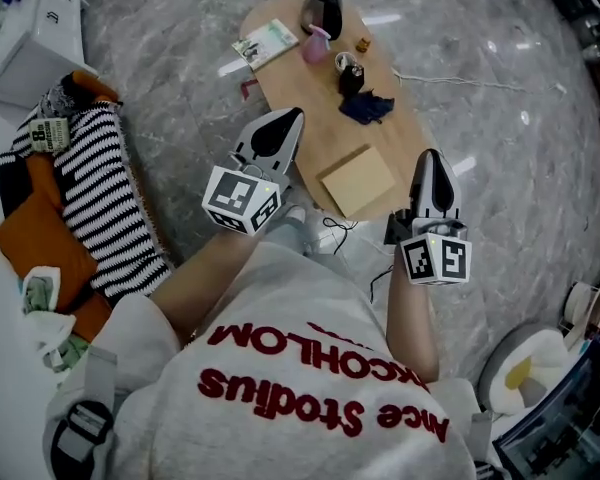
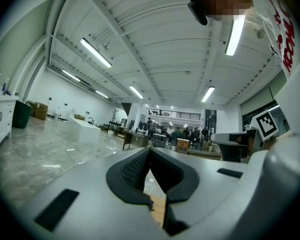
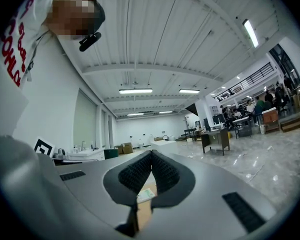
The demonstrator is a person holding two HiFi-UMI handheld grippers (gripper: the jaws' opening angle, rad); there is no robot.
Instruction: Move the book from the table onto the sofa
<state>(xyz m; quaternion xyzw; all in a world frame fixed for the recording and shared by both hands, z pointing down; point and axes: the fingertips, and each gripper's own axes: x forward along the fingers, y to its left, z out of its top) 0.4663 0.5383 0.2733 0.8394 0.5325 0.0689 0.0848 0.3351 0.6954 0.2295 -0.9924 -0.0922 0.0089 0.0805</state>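
Book (image 1: 268, 43) lies at the far end of the wooden table (image 1: 325, 133).

A glossy grey marbled floor (image 1: 500, 58) spreads beneath and ahead of the jaws, around an oval wooden worktop (image 1: 325, 143). Above them runs a white ribbed ceiling (image 2: 155, 49) with long light strips (image 2: 95, 53). Far ahead of the left jaws stand desks (image 2: 135, 139). Ahead of the right jaws rises a white wall (image 3: 145, 126), with a railed mezzanine (image 3: 260, 79) to their right.

Glossy marble floor (image 1: 500, 168), matt wooden table (image 1: 315, 93), woolly striped blanket (image 1: 100, 188).
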